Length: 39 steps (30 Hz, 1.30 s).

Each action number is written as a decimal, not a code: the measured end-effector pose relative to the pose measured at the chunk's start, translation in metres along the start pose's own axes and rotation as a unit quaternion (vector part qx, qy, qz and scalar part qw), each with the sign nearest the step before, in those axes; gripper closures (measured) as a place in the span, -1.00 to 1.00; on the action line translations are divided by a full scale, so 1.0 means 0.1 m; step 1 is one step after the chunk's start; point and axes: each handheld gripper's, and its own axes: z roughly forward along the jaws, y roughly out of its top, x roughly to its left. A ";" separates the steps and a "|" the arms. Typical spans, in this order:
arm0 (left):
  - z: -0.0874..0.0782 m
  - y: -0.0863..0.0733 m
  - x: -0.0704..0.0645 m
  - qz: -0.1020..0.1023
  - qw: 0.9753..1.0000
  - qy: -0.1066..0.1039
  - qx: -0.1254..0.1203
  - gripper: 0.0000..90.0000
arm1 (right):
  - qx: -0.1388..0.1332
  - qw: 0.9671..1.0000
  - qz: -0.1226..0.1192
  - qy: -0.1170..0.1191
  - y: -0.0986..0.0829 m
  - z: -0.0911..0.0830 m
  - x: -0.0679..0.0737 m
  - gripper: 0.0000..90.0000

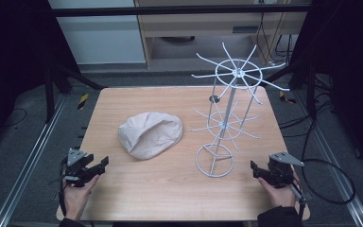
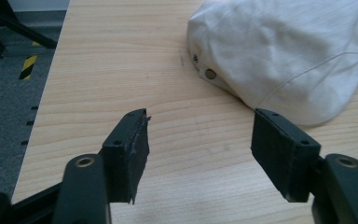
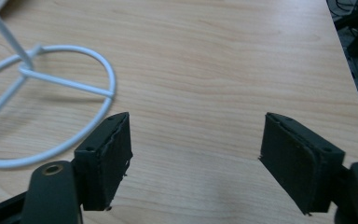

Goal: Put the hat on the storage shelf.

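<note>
A soft, cream-white cloth cap (image 1: pixel 151 134) lies crumpled on the wooden counter (image 1: pixel 170 189), a little left of the middle. It is a low, rounded mound with its long axis running roughly from 8 o'clock to 2 o'clock in the high view. In the left gripper view the fabric looks matte and finely woven, with a small metal snap (image 2: pixel 210 73) at its near edge and a thin seam line curving across the crown.

The left tool (image 1: pixel 90 169) sits at the counter's near left corner, held in a hand, and the cap lies from it toward 1 o'clock — near, but not touching. Its two black jaws stand wide apart and hold nothing. This is the closer tool to the cap, so the reach probably falls to it.

At about 3 o'clock from the cap stands a white wire rack (image 1: pixel 227 113) — a thin upright frame on a ring base, with two tiers of spokes fanning out like wheels. The cap and rack are apart.

The right tool (image 1: pixel 260 171) rests at the near right corner, with the rack's ring base toward 10 o'clock from it. Its jaws are also spread wide and empty, over bare pale wood grain.
</note>
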 end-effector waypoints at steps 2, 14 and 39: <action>-0.02 0.02 -0.02 0.001 1.000 -0.004 -0.002 -0.10 | -0.001 1.000 -0.001 0.003 0.01 -0.02 0.02 -0.39; -0.13 0.15 -0.25 0.020 0.999 -0.035 -0.001 0.07 | -0.014 1.000 -0.012 0.018 0.07 -0.13 0.15 -0.20; 0.22 0.42 -0.68 0.077 0.996 -0.030 0.033 0.10 | 0.007 0.999 -0.031 0.041 0.10 -0.14 0.30 0.07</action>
